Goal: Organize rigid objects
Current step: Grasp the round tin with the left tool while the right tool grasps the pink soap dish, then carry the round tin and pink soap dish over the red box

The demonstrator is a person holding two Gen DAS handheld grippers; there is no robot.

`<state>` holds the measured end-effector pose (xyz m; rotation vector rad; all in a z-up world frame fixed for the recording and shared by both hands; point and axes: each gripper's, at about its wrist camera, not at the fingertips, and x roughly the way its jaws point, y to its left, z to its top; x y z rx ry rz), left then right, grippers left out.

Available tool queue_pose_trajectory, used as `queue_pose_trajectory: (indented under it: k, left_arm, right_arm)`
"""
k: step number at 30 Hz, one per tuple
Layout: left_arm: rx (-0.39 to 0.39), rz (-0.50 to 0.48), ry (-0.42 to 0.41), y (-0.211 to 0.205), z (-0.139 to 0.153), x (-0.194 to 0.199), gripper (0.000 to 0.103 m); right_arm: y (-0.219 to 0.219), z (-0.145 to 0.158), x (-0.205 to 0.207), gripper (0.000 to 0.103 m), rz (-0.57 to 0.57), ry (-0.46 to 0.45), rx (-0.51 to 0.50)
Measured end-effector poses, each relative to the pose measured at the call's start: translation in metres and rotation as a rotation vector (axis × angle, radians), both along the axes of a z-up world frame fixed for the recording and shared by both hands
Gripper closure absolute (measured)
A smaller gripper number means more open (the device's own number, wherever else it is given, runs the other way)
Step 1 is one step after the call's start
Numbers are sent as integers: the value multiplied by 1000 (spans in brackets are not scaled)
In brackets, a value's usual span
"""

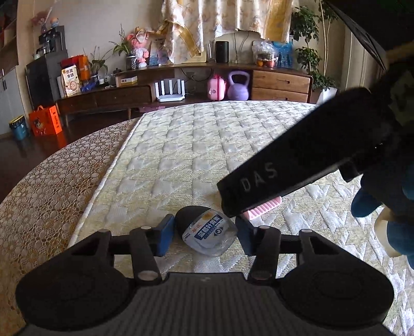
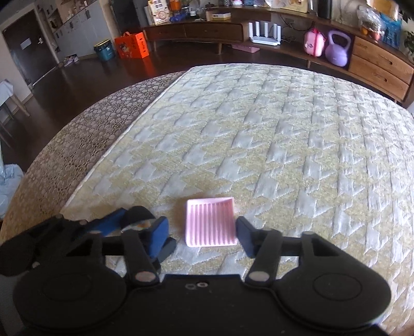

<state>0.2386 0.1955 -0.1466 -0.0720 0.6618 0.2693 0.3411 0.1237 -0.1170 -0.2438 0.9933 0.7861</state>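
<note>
I am working over a bare mattress (image 2: 258, 134), its top quilted in a pale cream-and-white zigzag weave, with a side panel of brownish circle-patterned fabric (image 1: 46, 186) curving down to a dark, glossy wooden floor (image 2: 85, 69). Beyond the bed runs a long low wooden cabinet (image 1: 280, 85) holding a white router with upright antennas (image 1: 169, 90), a pink toy case (image 1: 216, 88) and a lilac kettlebell (image 1: 238, 86); an orange gift bag (image 1: 45, 120) stands on the floor beside a teal bin (image 1: 18, 127), and a floral curtain (image 1: 222, 18) hangs above. Between the blue pads of my left gripper (image 1: 204, 236) lies a small clear plastic bottle (image 1: 209, 236) on its side, rounded, with a dark domed cap and a blue-and-white label; the pads flank it closely, though I cannot tell whether they press on it. My right gripper (image 2: 201, 235) straddles a small square pink tray (image 2: 211, 222) with a ridged, ribbed floor and raised rim, lying flat on the mattress; its right pad sits just at the tray's edge, the left stands apart, so the jaws are spread.
</note>
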Motion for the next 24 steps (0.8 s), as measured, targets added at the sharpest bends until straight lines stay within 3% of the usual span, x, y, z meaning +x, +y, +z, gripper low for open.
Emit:
queue_pose_trajectory:
  k: [1,13,24]
  left_arm:
    - [-5,2,0,1,0,0,52]
    - [-30,5,19,-3,8,-8,52]
    - [-50,-62,15,-32,43,-26,52]
  right_arm:
    - [0,0,1,62,-15,-1,-3]
    - [-27,7,-2,63,-65,22,46]
    - [-101,42,-36,63,-109,20,121]
